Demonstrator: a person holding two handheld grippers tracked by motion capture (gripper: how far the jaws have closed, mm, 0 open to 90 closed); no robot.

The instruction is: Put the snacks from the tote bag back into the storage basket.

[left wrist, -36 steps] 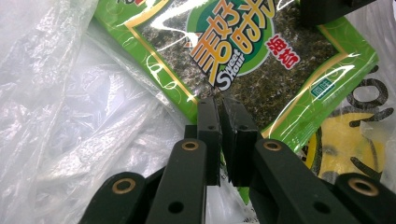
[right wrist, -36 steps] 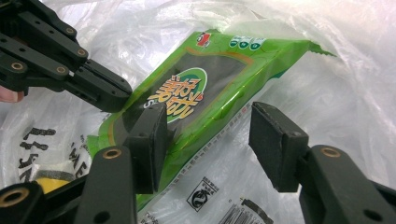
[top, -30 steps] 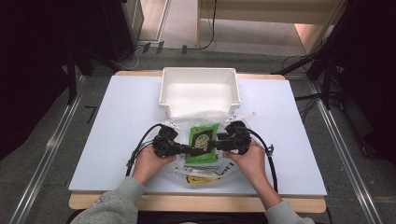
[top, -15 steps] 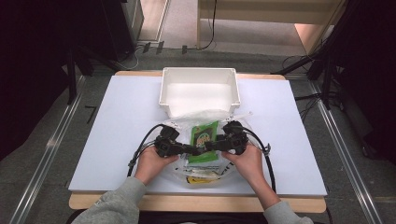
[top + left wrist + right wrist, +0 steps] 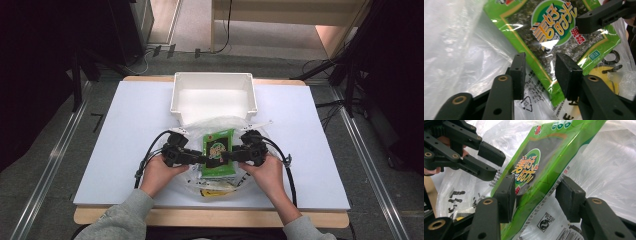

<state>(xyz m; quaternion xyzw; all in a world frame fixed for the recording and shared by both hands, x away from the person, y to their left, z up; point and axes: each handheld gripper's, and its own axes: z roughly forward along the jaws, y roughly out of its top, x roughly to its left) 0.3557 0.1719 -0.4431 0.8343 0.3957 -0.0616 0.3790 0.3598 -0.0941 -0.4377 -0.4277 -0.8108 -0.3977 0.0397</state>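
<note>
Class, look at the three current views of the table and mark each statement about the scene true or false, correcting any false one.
1. The green seaweed packet lies on a clear plastic bag. True.
2. The white bin holds the packet. False: the bin has nothing in it.
3. The left gripper is clamped on the packet. False: its pads stand apart, off the packet.
4. The right gripper has the packet's edge between open jaws. True.

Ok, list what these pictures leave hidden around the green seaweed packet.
- Yellow item: high view, mostly covered by the green seaweed packet and the plastic bag.
- Packet's upper end: left gripper view, cut off by the top edge.
- Bag's black print: right gripper view, partly behind the left tool.
</note>
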